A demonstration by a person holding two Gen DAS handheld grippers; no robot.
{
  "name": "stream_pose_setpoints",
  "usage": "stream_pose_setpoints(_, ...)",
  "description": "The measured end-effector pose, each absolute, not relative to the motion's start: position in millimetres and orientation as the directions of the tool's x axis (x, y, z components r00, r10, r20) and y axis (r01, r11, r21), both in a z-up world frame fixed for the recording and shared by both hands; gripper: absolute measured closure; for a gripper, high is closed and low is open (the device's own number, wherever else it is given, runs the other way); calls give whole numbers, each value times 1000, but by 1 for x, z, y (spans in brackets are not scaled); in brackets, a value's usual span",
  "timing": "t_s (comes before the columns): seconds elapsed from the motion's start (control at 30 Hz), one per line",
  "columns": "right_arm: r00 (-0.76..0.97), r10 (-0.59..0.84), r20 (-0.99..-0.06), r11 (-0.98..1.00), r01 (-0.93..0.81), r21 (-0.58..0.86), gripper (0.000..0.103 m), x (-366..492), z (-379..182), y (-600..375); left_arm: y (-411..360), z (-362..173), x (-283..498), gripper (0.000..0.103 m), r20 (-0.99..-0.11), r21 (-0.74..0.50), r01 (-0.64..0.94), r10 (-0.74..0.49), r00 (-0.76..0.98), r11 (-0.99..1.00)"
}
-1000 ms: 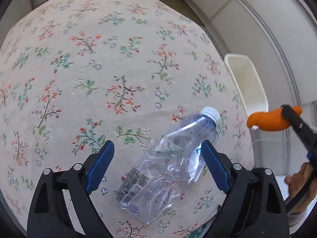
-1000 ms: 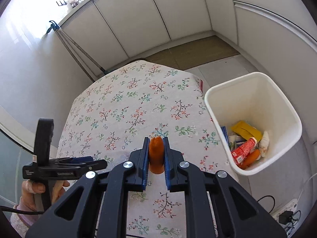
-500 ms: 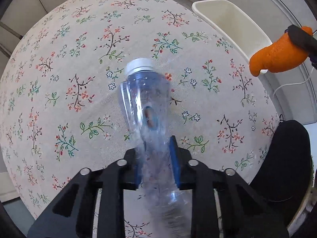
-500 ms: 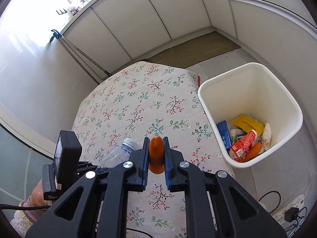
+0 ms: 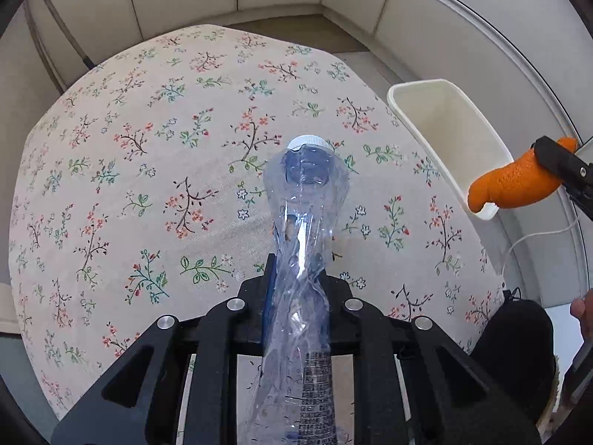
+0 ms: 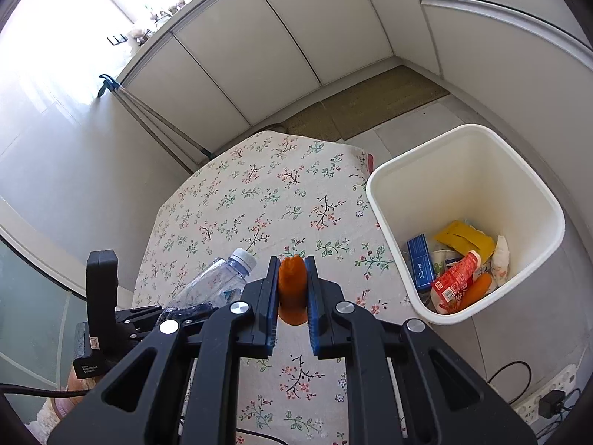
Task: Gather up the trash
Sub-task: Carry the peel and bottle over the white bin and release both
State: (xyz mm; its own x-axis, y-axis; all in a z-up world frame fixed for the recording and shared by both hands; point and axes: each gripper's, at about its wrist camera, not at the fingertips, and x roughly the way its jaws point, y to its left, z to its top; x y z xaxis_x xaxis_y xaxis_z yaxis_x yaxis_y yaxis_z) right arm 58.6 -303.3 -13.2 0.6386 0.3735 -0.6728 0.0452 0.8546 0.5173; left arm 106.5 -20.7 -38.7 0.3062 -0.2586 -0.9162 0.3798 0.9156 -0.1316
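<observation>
My left gripper (image 5: 296, 282) is shut on a crushed clear plastic bottle (image 5: 305, 200) with a white cap and holds it above the floral tablecloth (image 5: 148, 141). The bottle also shows in the right wrist view (image 6: 215, 278). My right gripper (image 6: 292, 289) is shut on an orange peel (image 6: 292, 278) and holds it over the table's right side. In the left wrist view the peel (image 5: 515, 185) hangs next to the rim of the white trash bin (image 5: 444, 137).
The white bin (image 6: 519, 170) stands on the floor right of the table and holds several wrappers, a blue box and orange scraps. A power strip and cables (image 6: 548, 396) lie on the floor below it. Poles (image 6: 148, 111) lean on the far wall.
My left gripper closed on the bottle and lifted it off the cloth, cap pointing away. My right gripper rose with the orange peel and moved nearer the bin.
</observation>
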Motion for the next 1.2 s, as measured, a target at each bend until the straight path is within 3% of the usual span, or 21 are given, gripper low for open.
stream_pose_setpoints(0.37, 693, 350, -631, 854, 40, 518, 90, 64, 5, -328, -17, 1, 115, 86, -841, -181, 269, -291, 456, 946)
stream_pose_setpoints(0.97, 770, 151, -620, 892, 164, 421, 90, 82, 23, -432, -111, 36, 134, 86, -751, -247, 291, -373, 545, 924)
stream_pose_setpoints(1.17, 747, 79, -660, 888, 248, 387, 83, 92, 4, -473, -152, 39, 143, 86, -742, -259, 318, -398, 539, 912)
stream_pose_setpoints(1.2, 743, 72, -665, 888, 256, 382, 78, 92, 2, -477, -159, 38, 144, 85, -741, -259, 325, -403, 537, 910)
